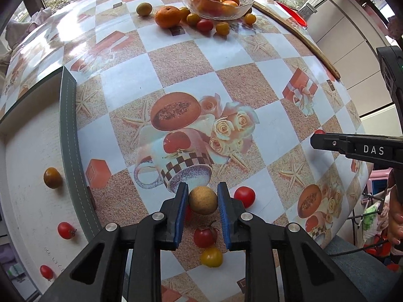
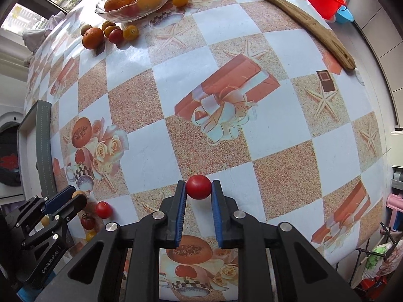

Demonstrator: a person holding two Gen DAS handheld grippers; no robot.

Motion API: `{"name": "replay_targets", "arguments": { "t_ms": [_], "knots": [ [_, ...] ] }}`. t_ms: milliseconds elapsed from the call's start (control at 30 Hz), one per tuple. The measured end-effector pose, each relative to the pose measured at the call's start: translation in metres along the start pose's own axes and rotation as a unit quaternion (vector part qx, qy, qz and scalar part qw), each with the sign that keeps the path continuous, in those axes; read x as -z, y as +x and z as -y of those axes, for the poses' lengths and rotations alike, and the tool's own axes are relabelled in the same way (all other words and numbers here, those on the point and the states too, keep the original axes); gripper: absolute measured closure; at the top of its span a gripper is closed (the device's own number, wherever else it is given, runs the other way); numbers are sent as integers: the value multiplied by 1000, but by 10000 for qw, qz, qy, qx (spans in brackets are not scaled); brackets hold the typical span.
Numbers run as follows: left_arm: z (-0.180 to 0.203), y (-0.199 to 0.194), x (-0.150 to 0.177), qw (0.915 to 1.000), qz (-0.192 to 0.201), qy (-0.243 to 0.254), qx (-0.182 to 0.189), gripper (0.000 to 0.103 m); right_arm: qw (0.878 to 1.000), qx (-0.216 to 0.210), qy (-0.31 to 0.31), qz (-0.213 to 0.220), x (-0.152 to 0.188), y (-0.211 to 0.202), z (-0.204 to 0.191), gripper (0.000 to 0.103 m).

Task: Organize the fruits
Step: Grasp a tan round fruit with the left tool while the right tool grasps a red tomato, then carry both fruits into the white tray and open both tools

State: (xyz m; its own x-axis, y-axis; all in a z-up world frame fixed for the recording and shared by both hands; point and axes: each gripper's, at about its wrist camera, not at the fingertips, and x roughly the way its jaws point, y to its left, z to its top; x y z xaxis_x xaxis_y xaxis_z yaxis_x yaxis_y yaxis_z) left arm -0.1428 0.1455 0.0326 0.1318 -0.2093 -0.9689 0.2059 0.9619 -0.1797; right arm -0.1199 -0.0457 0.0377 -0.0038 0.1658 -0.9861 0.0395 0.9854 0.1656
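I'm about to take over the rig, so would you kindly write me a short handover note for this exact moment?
Left gripper: shut on a tan round fruit.
Right gripper: shut on a red tomato.
Glass bowl at the far end already holds oranges; more fruit lies loose beside it.
White tray: four small fruits inside.
Left: place both held fruits, then sort the tomatoes near the left gripper and those beside the bowl.

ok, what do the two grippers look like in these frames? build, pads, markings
Both look identical: black angular linkage frames with silver pivot bolts and ribbed blue pads. Left gripper shows "GenRobot.AI" lettering on its body in the right wrist view; right gripper carries a white "DAS" label in the left view. No sleeves visible.
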Motion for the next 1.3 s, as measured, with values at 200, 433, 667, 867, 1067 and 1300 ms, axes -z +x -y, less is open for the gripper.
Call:
{"name": "replay_targets", "arguments": {
  "t_ms": [200,433,667,867,1067,1300],
  "knots": [
    [-8,-14,2,9998,144,-105,16,78,9999,-92,-82,66,-5,-18,2,82],
    [-24,-35,8,9987,393,-335,5,78,9992,-203,-303,139,0,-28,-17,82],
    [-51,-55,22,9958,622,-669,-86,78,9972,-326,-655,147,0,-34,-51,82],
    [-79,-70,40,9908,788,-1077,-240,78,9925,-443,-1135,107,-4,-30,-100,82],
    [-114,-81,64,9818,903,-1606,-453,78,9833,-578,-1725,33,-1,-28,-151,82],
    [-157,-87,90,9682,977,-2176,-750,78,9696,-782,-2317,-99,4,-19,-209,82]
  ]
}}
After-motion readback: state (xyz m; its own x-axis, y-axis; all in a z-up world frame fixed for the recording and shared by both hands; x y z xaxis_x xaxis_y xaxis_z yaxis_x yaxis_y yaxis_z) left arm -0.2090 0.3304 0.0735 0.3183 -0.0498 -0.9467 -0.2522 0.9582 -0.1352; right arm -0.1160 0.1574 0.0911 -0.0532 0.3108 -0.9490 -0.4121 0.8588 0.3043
